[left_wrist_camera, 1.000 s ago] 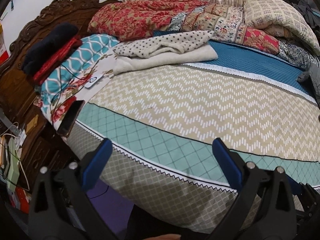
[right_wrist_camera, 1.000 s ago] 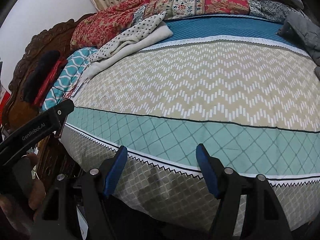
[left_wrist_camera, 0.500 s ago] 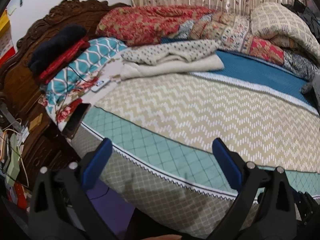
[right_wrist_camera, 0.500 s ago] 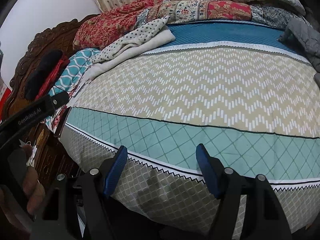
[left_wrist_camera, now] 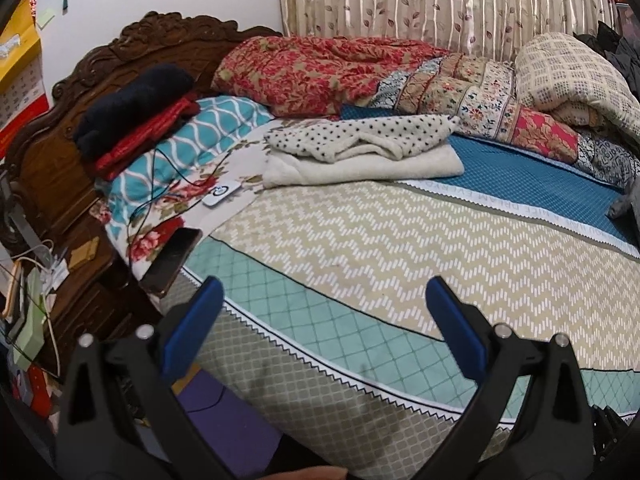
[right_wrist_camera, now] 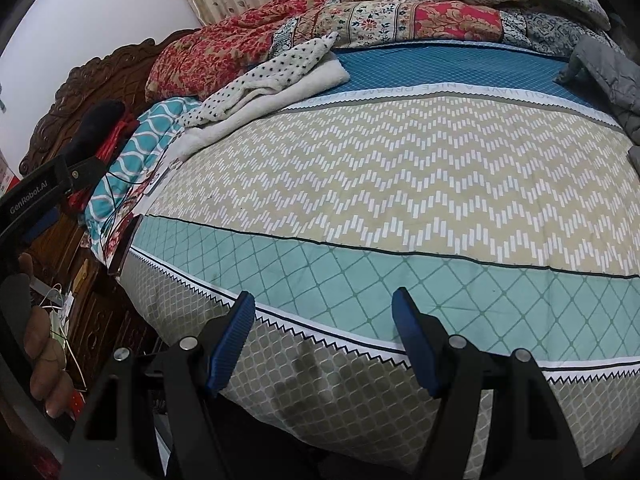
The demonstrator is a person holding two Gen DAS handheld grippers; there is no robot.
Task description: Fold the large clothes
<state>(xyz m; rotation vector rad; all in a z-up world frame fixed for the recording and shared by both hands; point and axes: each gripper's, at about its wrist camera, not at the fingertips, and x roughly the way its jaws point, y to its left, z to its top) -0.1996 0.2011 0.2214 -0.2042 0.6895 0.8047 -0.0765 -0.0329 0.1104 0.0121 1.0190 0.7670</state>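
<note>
A cream fleece garment with a black-dotted top layer [left_wrist_camera: 360, 148] [right_wrist_camera: 264, 80] lies folded at the far left of the bed, by the pillows. A grey garment [right_wrist_camera: 608, 76] lies crumpled at the bed's far right edge. My left gripper [left_wrist_camera: 324, 304] hovers open over the near edge of the bed with nothing between its blue pads. My right gripper [right_wrist_camera: 324, 312] is open too, empty, above the same near edge. In the right wrist view the left gripper's black body [right_wrist_camera: 36, 200] and a person's hand [right_wrist_camera: 40, 344] show at the left border.
The bed carries a chevron and teal patterned sheet [left_wrist_camera: 400, 248]. Red floral quilts [left_wrist_camera: 320, 72] and a cream quilt [left_wrist_camera: 572, 76] are piled along the back. A teal pillow [left_wrist_camera: 192, 140] bears dark and red folded clothes [left_wrist_camera: 132, 116], a cable and a phone [left_wrist_camera: 170, 260]. The carved headboard [left_wrist_camera: 120, 52] stands left.
The left gripper has risen and tipped upward, so the curtain and wall show more. The right gripper has stayed put. Both stay open.
</note>
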